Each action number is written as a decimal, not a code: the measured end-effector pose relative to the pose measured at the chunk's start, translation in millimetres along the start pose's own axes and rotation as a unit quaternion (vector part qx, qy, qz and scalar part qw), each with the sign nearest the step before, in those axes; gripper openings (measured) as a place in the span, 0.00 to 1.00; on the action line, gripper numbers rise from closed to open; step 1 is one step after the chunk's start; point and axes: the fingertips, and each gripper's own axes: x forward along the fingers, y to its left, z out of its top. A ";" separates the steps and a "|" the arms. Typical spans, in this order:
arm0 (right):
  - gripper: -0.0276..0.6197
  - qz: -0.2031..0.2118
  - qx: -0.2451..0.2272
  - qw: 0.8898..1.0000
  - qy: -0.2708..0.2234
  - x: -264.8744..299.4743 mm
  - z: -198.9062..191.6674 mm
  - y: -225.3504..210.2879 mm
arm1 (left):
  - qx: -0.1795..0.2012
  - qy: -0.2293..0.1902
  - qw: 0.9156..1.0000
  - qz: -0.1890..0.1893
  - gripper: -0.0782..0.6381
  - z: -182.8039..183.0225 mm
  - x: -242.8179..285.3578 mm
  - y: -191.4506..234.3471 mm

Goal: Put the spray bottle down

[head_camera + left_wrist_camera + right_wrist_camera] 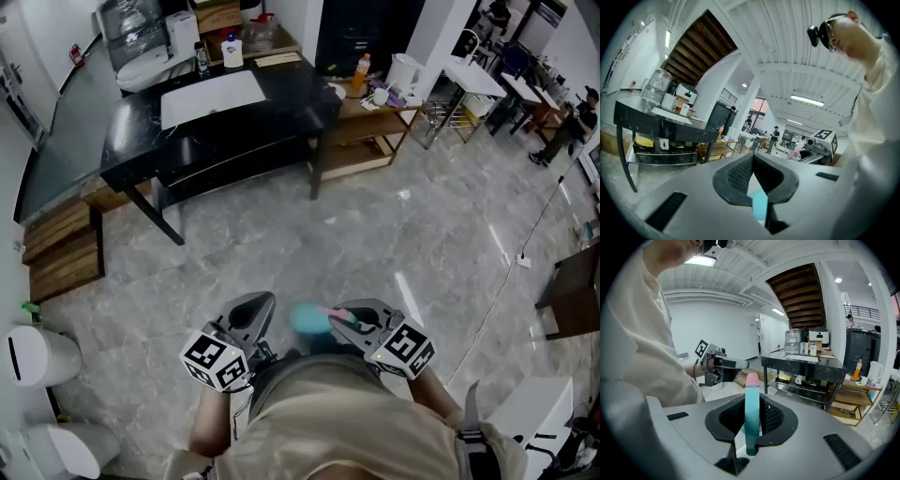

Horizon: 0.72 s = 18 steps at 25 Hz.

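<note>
Grey marble floor (375,234) lies all round, and the black bench (216,112) stands well apart, across the room. The spray bottle (751,416) is in the air over bare floor, far from any bench edge. If the grip loosens here it would likely fall and crack. The right claw (752,399) is narrowly parted, clamped on the slim teal bottle with its pink cap poking above. The left claw (753,157) looks closed and holds nothing I can name.

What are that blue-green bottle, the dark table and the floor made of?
Spray bottle: likely plastic, smooth matte teal with a pink top.
Table: glossy black speckled top, perhaps stone or laminate; what the dark frame is made of is unclear.
Floor: polished grey veined tiles, marble-look, with bright streaks of reflected light.
</note>
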 end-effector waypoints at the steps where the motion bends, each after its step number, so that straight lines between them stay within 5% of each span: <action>1: 0.14 0.002 -0.001 1.000 0.000 2.0 1.0 -4.3 | 0.000 0.001 1.000 0.003 0.12 0.9 3.1 1.9; 18: 0.14 0.050 -0.009 0.999 0.000 13.5 11.1 -85.7 | 0.007 0.020 0.999 0.045 0.12 20.9 70.0 30.4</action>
